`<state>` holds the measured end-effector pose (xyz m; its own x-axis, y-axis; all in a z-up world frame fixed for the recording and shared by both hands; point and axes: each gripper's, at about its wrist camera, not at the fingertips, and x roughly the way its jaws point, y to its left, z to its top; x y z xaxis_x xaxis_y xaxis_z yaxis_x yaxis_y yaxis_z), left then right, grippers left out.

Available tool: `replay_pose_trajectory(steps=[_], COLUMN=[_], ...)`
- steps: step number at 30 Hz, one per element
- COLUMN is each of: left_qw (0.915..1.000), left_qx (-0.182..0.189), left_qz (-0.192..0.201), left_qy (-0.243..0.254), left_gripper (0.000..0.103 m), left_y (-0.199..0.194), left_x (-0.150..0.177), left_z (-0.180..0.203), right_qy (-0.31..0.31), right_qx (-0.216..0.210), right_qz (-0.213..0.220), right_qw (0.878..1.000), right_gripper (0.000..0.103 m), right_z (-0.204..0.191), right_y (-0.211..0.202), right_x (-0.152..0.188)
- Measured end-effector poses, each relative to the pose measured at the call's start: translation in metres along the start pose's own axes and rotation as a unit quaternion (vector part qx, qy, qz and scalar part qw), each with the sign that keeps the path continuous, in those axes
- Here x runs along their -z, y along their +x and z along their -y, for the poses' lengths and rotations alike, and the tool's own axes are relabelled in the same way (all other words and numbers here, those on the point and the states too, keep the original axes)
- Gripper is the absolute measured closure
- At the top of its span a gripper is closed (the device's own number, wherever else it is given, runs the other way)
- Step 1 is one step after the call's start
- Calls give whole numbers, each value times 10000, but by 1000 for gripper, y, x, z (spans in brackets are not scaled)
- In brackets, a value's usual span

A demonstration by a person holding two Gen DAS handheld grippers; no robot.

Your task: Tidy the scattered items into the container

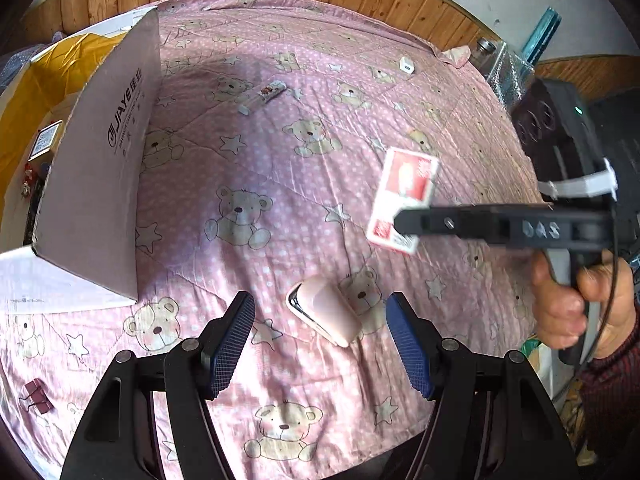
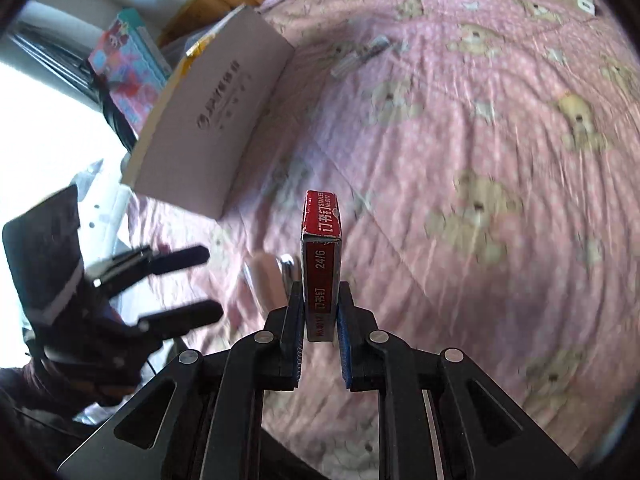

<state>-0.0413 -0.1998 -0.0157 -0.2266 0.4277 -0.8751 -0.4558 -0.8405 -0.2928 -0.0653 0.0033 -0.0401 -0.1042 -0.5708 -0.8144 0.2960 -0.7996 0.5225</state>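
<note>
the right gripper (image 2: 320,312) pinches a red staple box (image 2: 322,264) on edge, lifted above the pink bear quilt (image 2: 460,140). the left gripper (image 1: 320,320) hangs with its jaws spread wide and empty over a pink oval case (image 1: 324,314) lying on the quilt. further off, a small tube (image 1: 268,94) lies on the quilt, right of the cardboard box (image 1: 104,168), whose flap stands up.

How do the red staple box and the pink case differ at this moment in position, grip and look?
The staple box is clamped in the right gripper above the quilt; the pink case lies on the quilt, ungripped, ahead of the open left gripper. The staple box is red, printed and sharp-edged; the pink case is plain and rounded. Neither is in the cardboard box yet.
</note>
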Motion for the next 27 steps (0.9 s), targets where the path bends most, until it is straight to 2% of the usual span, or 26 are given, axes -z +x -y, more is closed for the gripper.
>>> replay_pose_trajectory(steps=[2, 3, 7, 8, 10, 11, 15, 17, 19, 20, 22, 23, 25, 27], left_qw=[9998, 9997, 9992, 9989, 9986, 9980, 9973, 9972, 9967, 9966, 9964, 9962, 9967, 9975], left_qx=[97, 105, -221, -318, -390, -485, -340, -352, -359, -390, -633, -732, -732, -637], left_qz=[-167, -235, -320, -311, -227, -171, -66, 13, 125, 157, 231, 260, 227, 189], left_qy=[-16, -30, -110, -158, -283, -369, -654, -666, -718, -701, -518, -405, -271, -221], left_gripper=[34, 34, 35, 49, 58, 59, 57, 48, 48, 52, 77, 77, 77, 76], left_y=[12, 20, 47, 52, 56, 55, 49, 51, 54, 57, 58, 57, 54, 54], left_x=[4, 6, 11, 13, 17, 19, 24, 22, 18, 17, 15, 16, 19, 21], left_z=[4, 7, 14, 12, 3, -2, -12, -9, -7, -6, -1, 2, 3, 4], right_qy=[-18, 59, 470, 567, 699, 727, 845, 924, 1082, 1203, 1510, 1642, 1945, 2197], right_qx=[479, 581, 544, 552, 580, 615, 623, 696, 657, 586, 355, 235, -20, -212], right_qz=[-211, -196, 495, 648, 819, 887, 1051, 1145, 1237, 1248, 1270, 1275, 1338, 1446], right_qw=[9986, 9981, 9962, 9948, 9925, 9915, 9889, 9867, 9842, 9831, 9797, 9779, 9717, 9646], right_gripper=[82, 75, 74, 74, 73, 73, 72, 72, 72, 72, 73, 72, 60, 57], right_z=[5, 8, 9, 9, 7, 5, 6, 10, 14, 18, 28, 33, 44, 55], right_y=[16, 21, 20, 20, 19, 18, 17, 20, 18, 18, 12, 10, 5, 2], right_x=[20, 25, 37, 39, 44, 46, 45, 41, 40, 40, 44, 47, 50, 50])
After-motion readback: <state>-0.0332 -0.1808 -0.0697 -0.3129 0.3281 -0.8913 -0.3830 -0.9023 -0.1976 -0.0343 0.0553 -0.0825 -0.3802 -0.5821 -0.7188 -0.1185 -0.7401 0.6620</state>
